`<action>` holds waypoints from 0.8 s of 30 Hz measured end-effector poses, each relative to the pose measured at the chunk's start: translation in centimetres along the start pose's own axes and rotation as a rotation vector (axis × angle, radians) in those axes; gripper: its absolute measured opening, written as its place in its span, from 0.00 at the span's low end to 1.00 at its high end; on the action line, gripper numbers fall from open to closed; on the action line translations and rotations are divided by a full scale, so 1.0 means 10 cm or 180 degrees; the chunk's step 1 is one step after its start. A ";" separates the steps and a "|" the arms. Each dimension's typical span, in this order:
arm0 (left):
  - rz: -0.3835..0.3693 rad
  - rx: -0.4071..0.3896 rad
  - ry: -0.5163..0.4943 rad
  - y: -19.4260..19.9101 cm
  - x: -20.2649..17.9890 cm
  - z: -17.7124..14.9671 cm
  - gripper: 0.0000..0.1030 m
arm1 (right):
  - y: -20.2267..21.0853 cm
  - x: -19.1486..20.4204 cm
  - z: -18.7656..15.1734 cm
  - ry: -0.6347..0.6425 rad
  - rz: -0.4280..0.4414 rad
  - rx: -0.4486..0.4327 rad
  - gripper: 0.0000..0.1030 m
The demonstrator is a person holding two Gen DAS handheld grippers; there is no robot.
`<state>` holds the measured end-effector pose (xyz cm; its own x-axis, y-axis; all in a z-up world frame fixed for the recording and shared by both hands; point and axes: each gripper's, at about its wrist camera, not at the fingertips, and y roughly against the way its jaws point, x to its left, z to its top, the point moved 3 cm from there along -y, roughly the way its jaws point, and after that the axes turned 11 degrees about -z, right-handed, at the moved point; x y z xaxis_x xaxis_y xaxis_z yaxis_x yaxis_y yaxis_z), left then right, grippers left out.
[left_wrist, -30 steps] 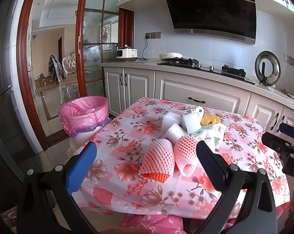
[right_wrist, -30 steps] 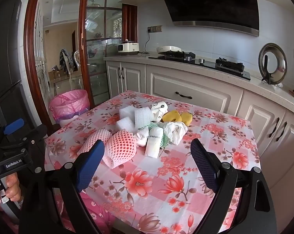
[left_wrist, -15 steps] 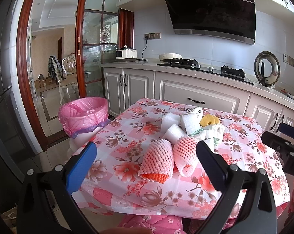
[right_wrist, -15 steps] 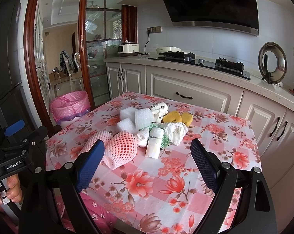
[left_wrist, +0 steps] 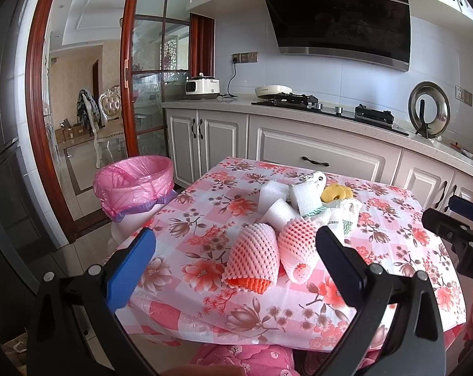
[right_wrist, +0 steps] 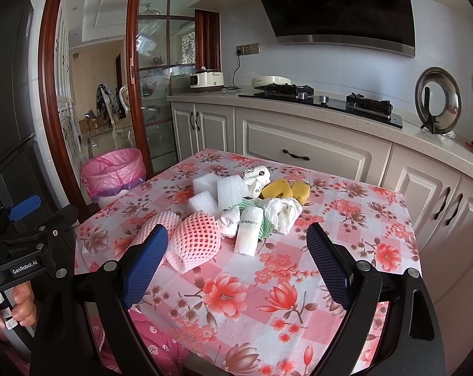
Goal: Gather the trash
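A heap of trash lies on the floral table [left_wrist: 205,250] [right_wrist: 267,282]: two pink foam fruit nets [left_wrist: 252,257] [right_wrist: 199,238], white foam blocks [left_wrist: 272,192] [right_wrist: 205,185], a white packet [right_wrist: 249,232], yellow sponge pieces [right_wrist: 283,189] and a crumpled white bag [right_wrist: 282,210]. A bin with a pink liner [left_wrist: 133,178] [right_wrist: 114,172] stands on the floor left of the table. My left gripper [left_wrist: 236,266] is open and empty, short of the nets. My right gripper [right_wrist: 236,266] is open and empty above the table's near part.
Grey kitchen cabinets [left_wrist: 314,153] with a hob [left_wrist: 324,109] and a rice cooker [left_wrist: 203,87] run behind the table. A glass sliding door [left_wrist: 152,94] stands at the left. The person's pink clothing [left_wrist: 242,360] is at the table's near edge.
Both grippers have drifted very slightly; the view is nearly the same. Nothing was taken hold of or moved on the table.
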<state>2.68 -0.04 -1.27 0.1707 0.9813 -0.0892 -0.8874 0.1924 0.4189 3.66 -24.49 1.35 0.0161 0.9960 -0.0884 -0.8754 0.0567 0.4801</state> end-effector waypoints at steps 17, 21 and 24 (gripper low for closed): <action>-0.0001 0.0003 -0.0001 0.01 0.00 -0.01 0.96 | 0.01 0.04 0.01 -0.0018 0.0011 -0.0010 0.82; -0.0001 0.0000 -0.0003 0.02 0.00 -0.01 0.96 | 0.01 0.04 0.01 -0.0020 0.0013 -0.0010 0.82; 0.0000 0.0000 -0.0003 0.01 0.00 -0.01 0.96 | 0.01 0.04 0.01 -0.0018 0.0012 -0.0012 0.82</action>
<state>2.51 -0.05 -1.29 0.1709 0.9813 -0.0883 -0.8875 0.1923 0.4189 3.63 -24.03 1.47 0.0155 0.9965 -0.0817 -0.8773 0.0528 0.4770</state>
